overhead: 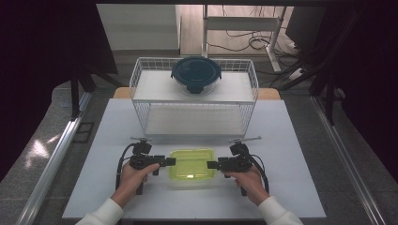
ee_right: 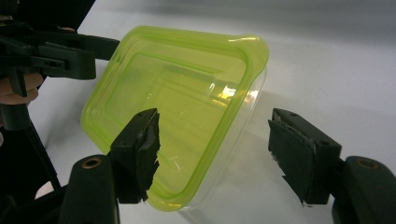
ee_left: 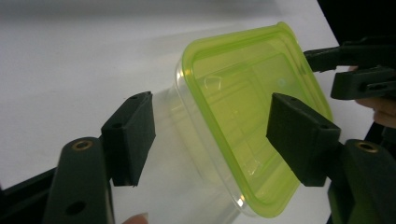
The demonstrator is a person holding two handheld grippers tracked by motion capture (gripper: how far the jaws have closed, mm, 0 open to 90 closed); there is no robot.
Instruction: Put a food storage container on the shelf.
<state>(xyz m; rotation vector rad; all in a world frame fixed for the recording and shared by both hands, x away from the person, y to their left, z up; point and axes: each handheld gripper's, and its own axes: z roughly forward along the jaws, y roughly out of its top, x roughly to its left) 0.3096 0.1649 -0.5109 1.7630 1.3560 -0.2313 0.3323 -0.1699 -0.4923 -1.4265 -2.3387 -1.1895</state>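
Note:
A clear plastic box with a lime-green lid [overhead: 191, 165] lies on the white table [overhead: 291, 140] near its front edge. My left gripper [overhead: 171, 161] is at the box's left end, my right gripper [overhead: 210, 164] at its right end. In the left gripper view the left gripper [ee_left: 210, 135] stands open, its jaws straddling the lid's rim [ee_left: 243, 107] without clamping it. In the right gripper view the right gripper [ee_right: 215, 149] is open the same way around the opposite end of the box [ee_right: 173, 107]. Each view shows the other gripper beyond the box.
A white wire rack [overhead: 195, 98] with two shelves stands behind the box. A round glass bowl with a dark blue lid [overhead: 196, 74] sits on its top shelf. A hand holds each gripper from the front edge. Dark curtains flank the table.

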